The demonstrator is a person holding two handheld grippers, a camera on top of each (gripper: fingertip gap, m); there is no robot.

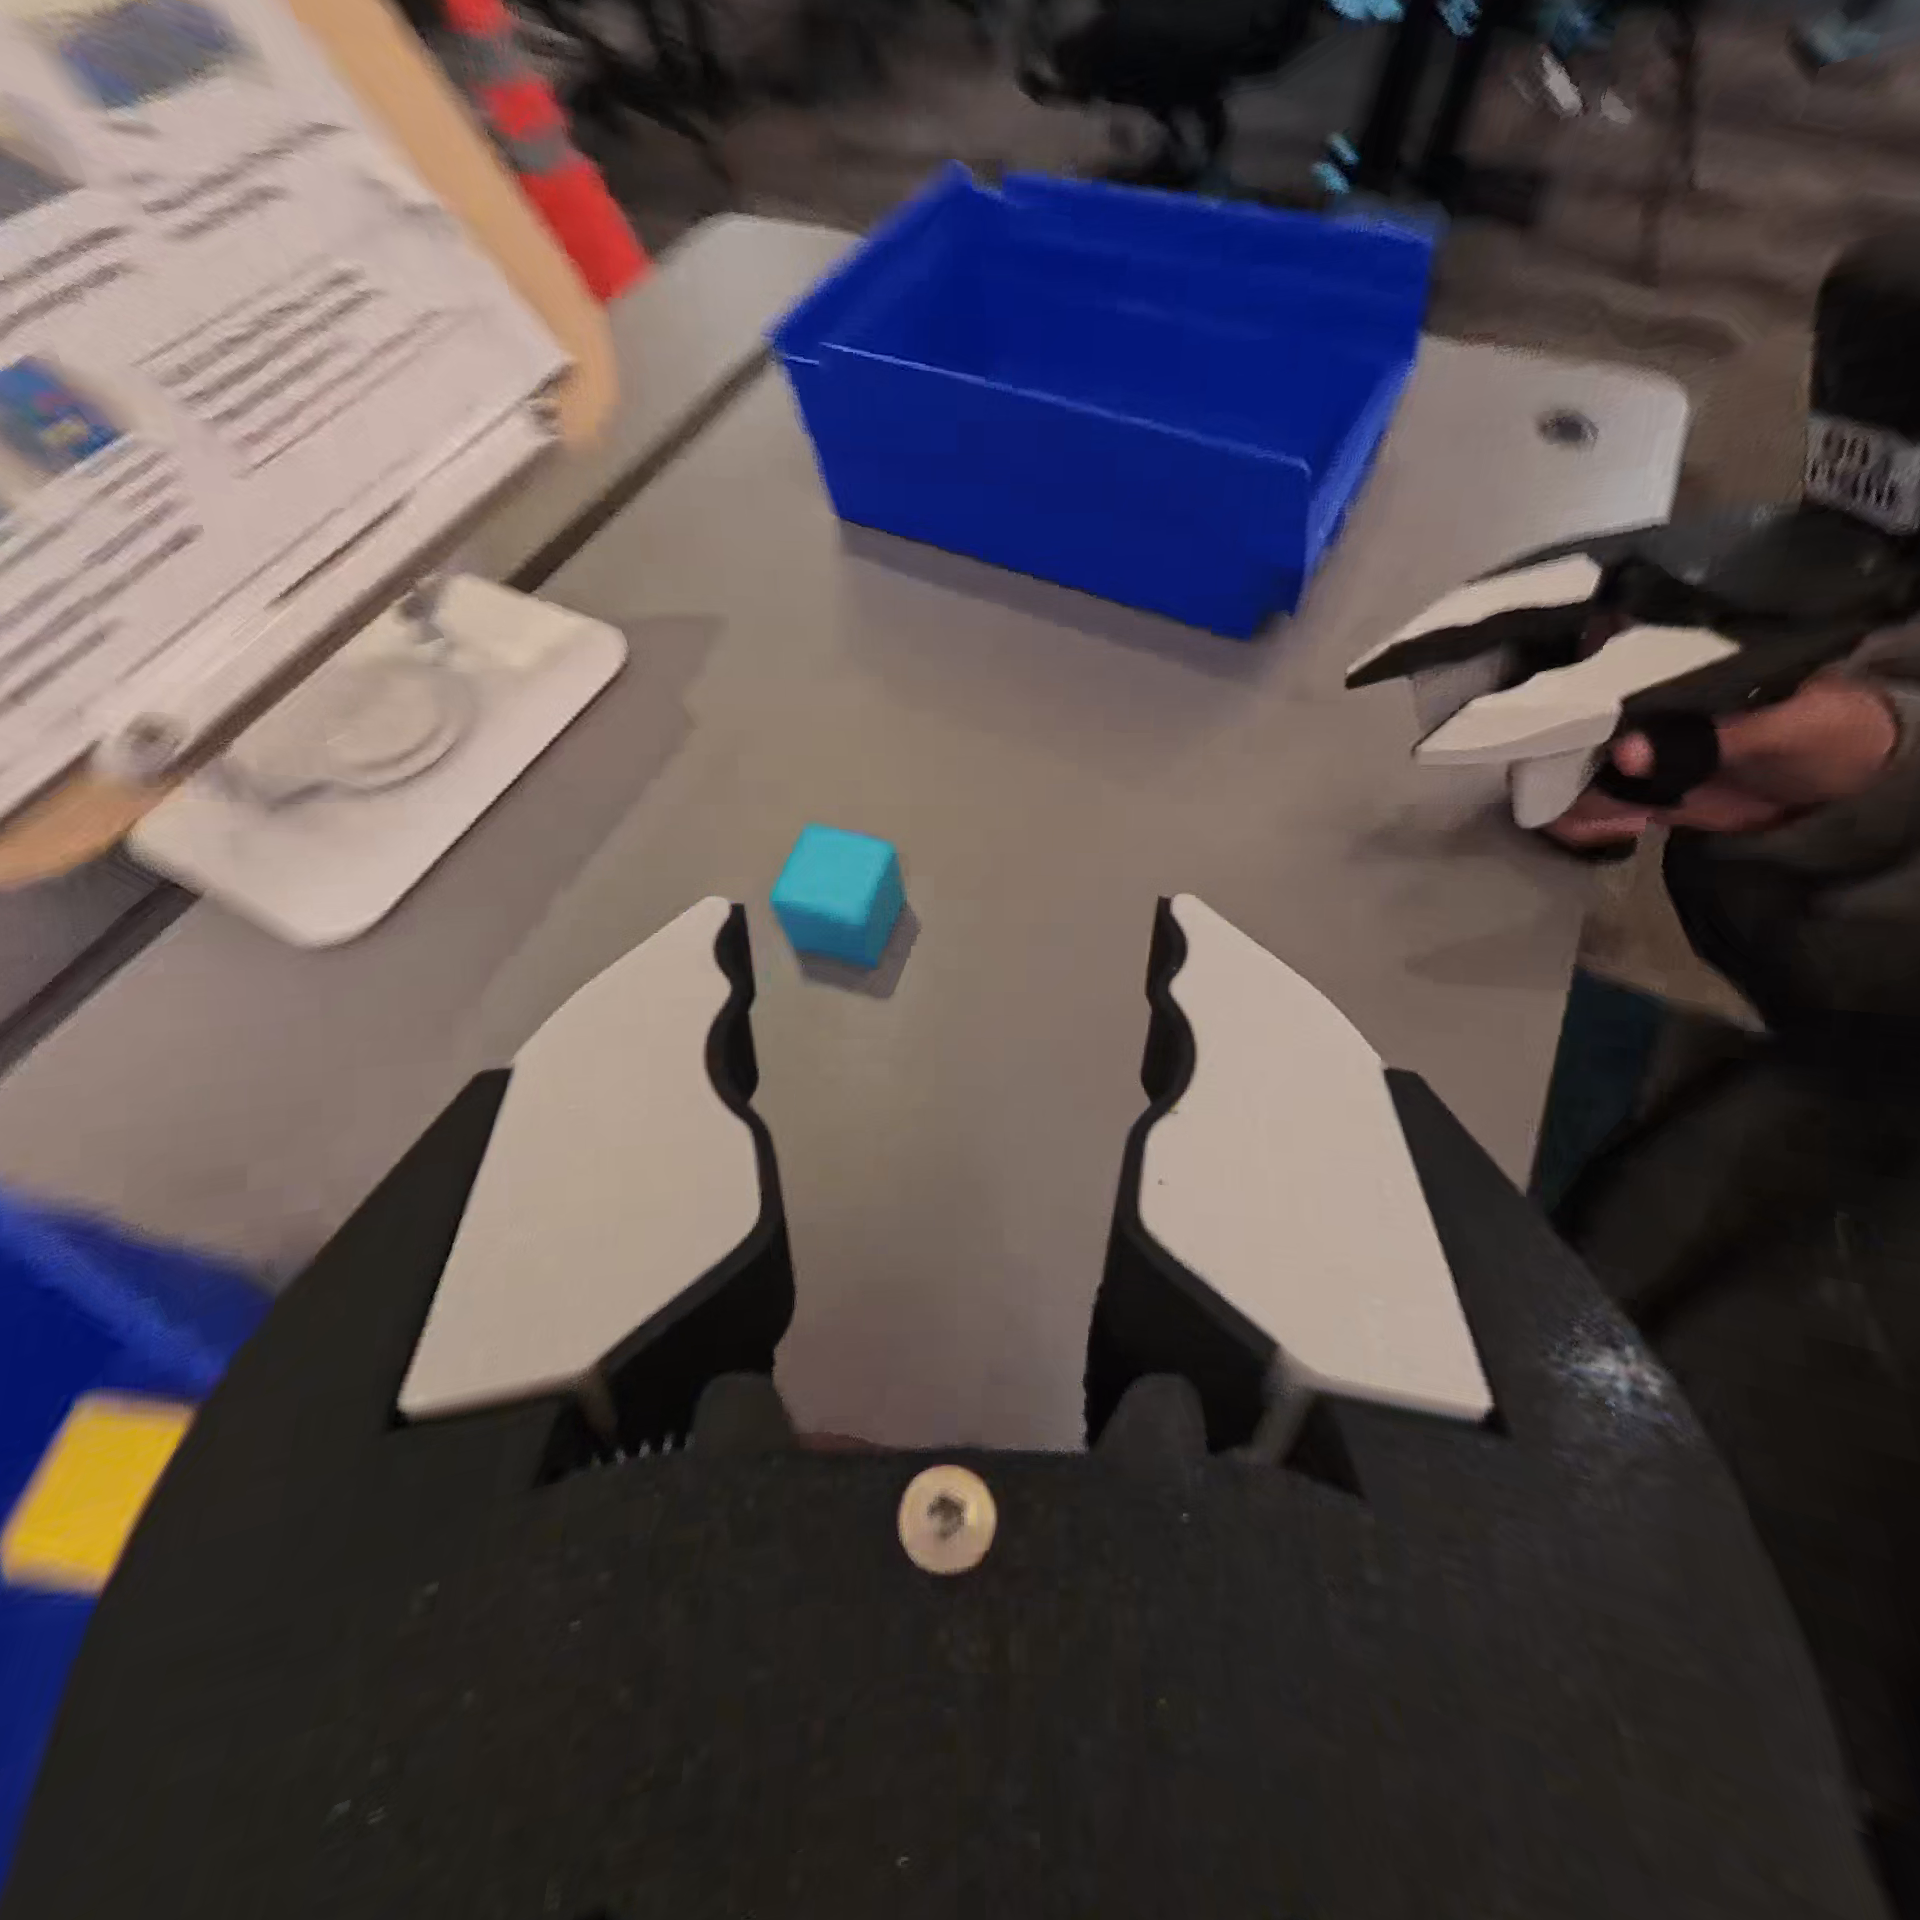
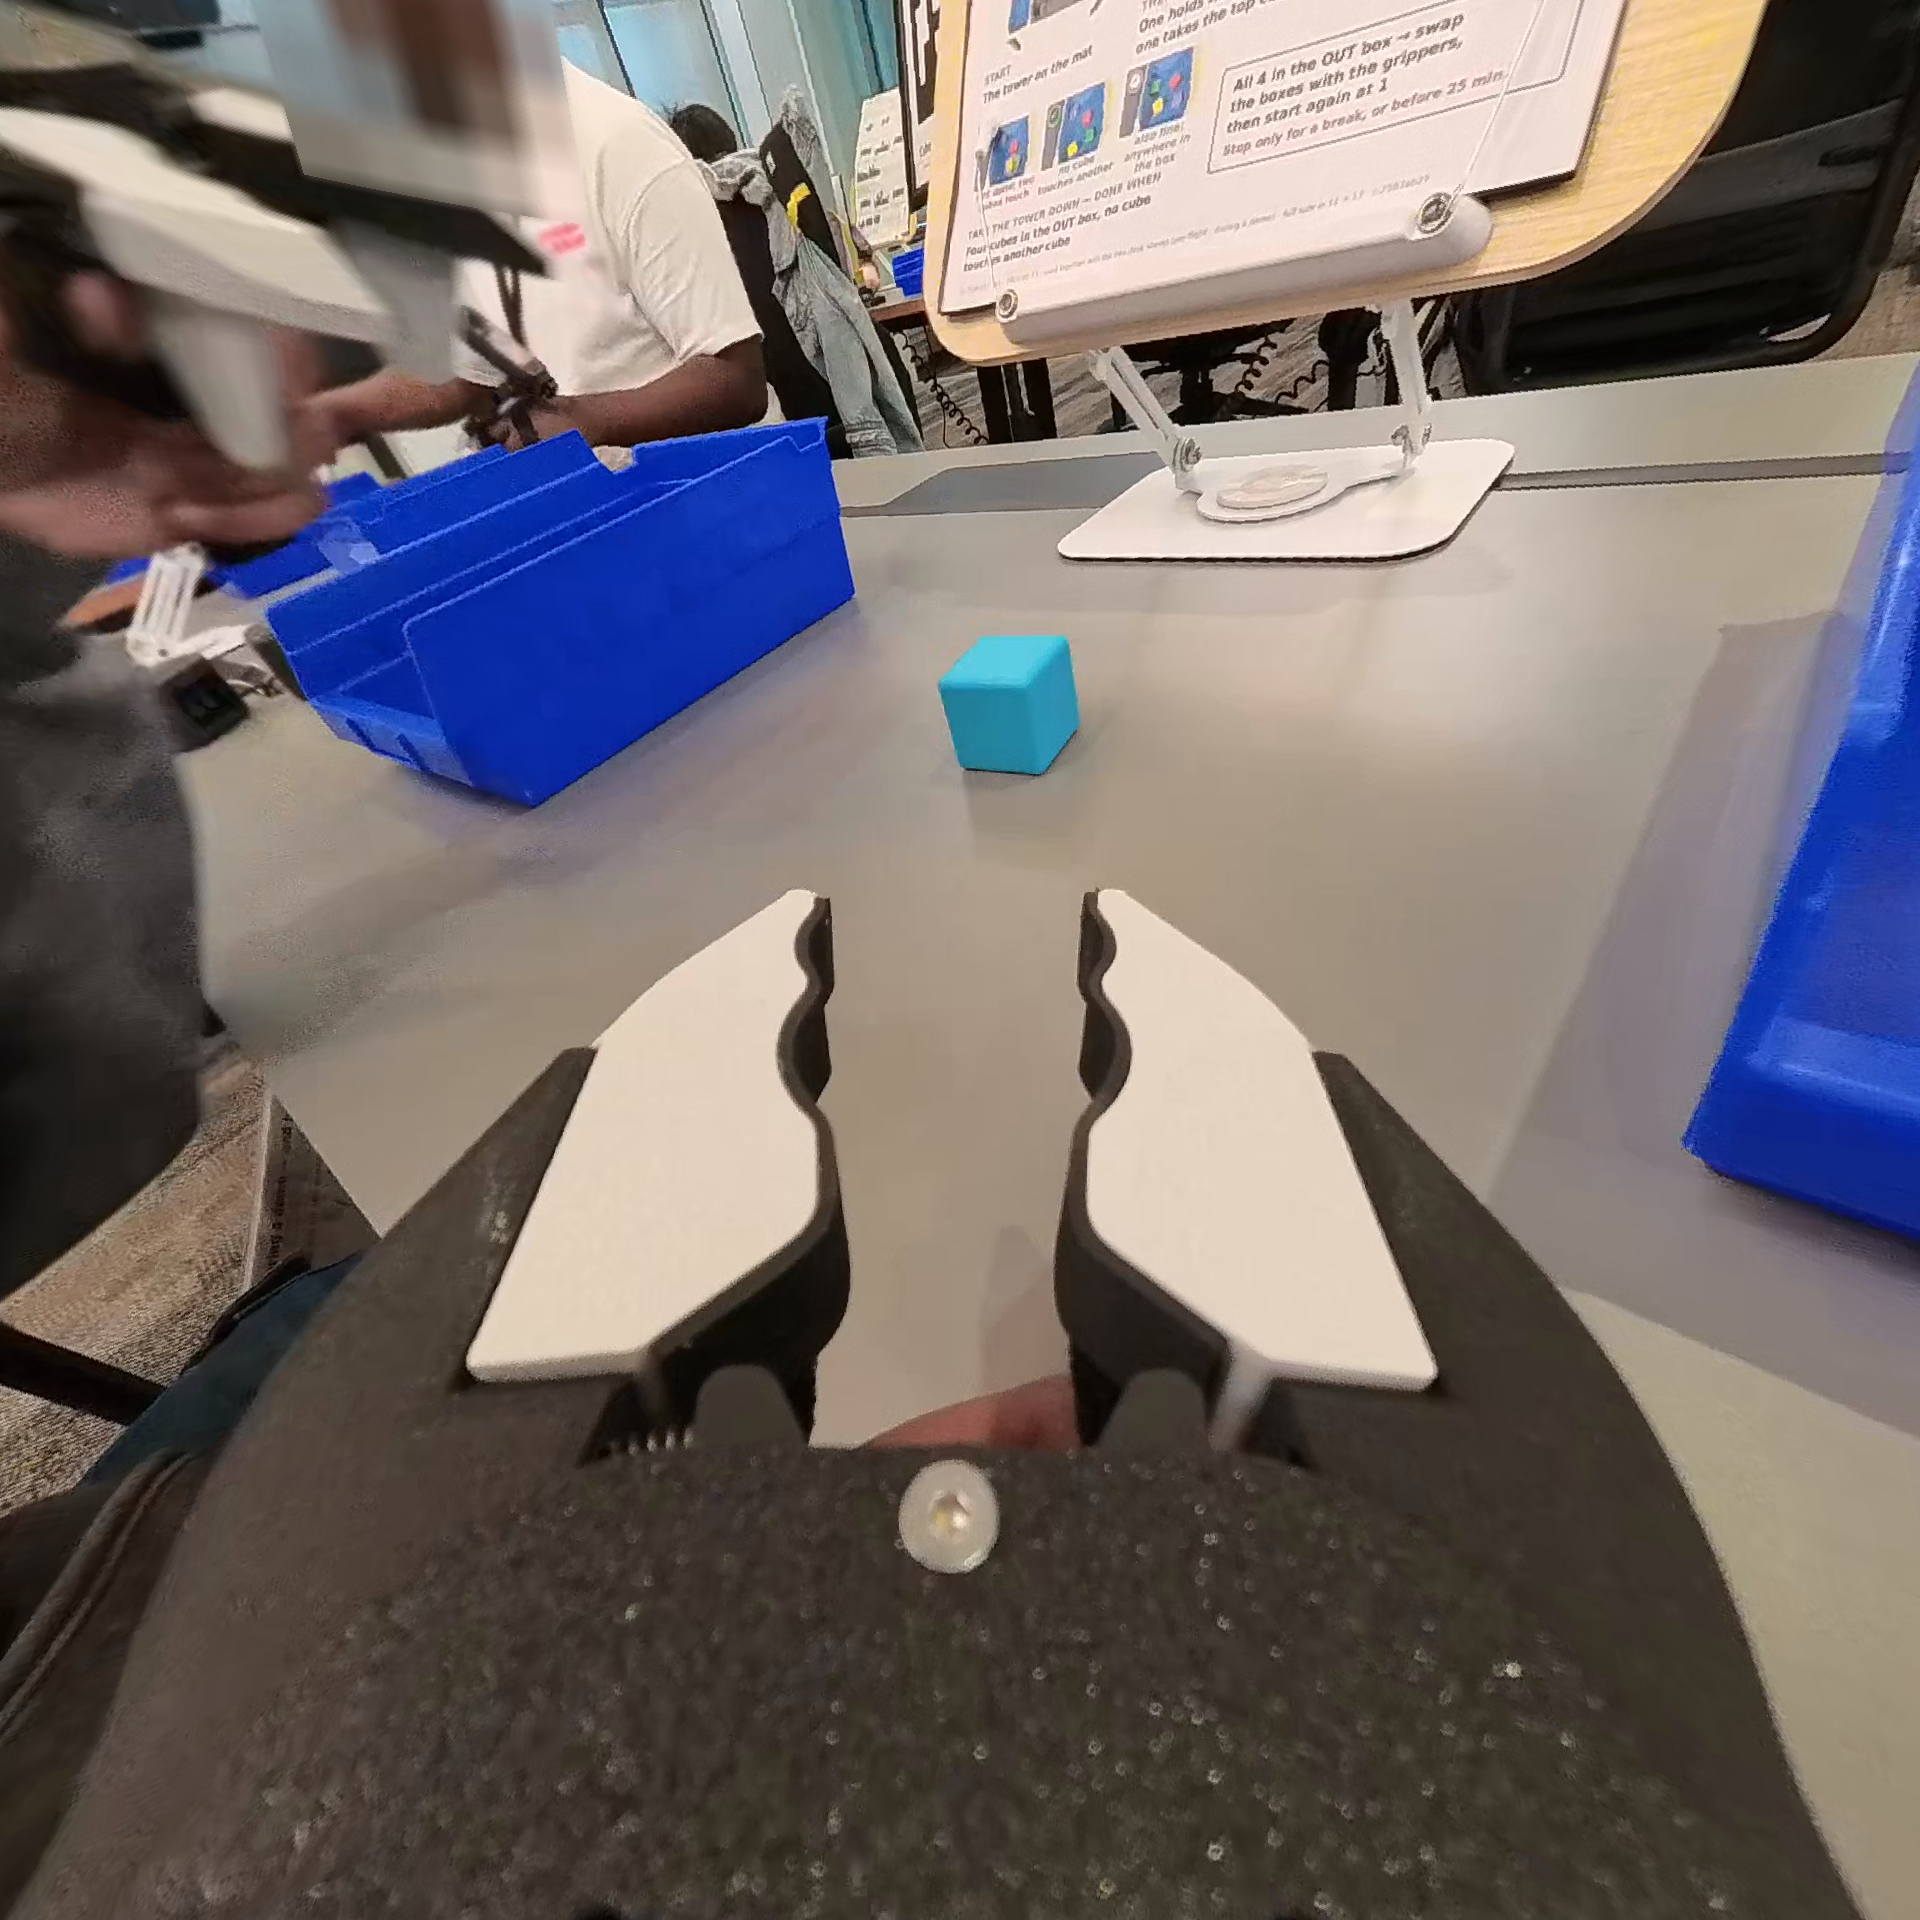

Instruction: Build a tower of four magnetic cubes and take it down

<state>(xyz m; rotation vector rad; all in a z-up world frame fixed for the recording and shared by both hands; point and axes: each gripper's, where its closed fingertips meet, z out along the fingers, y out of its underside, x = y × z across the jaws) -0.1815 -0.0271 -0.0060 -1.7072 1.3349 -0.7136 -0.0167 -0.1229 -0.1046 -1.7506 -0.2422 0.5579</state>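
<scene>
My left gripper (image 1: 948,914): it is open and holds nothing. It hangs over the gray table (image 1: 1039,790).
My right gripper (image 2: 954,906): it is open too, with nothing in it. It sits low, out by the table's edge.
The cube: one light blue cube (image 1: 837,896) sits alone on the table, just past my left finger tip (image 1: 717,920). It is near my left gripper and farther from my right one.
The step, I think: pick up this cube. No tower is here yet.
How to do it well: I should slide left a bit so the cube is in the middle of the gap. Then go down straight, close on two flat sides, and squeeze softly so it does not spin.
Far blue box (image 1: 1091,416): what I can see of its inside looks empty.
Near blue box (image 1: 62,1382): it is down by my left gripper. Something yellow (image 1: 94,1486) shows there, too blurry to name.
Other things: a white stand (image 2: 1288,509) holds a paper sheet (image 2: 1247,135).
</scene>
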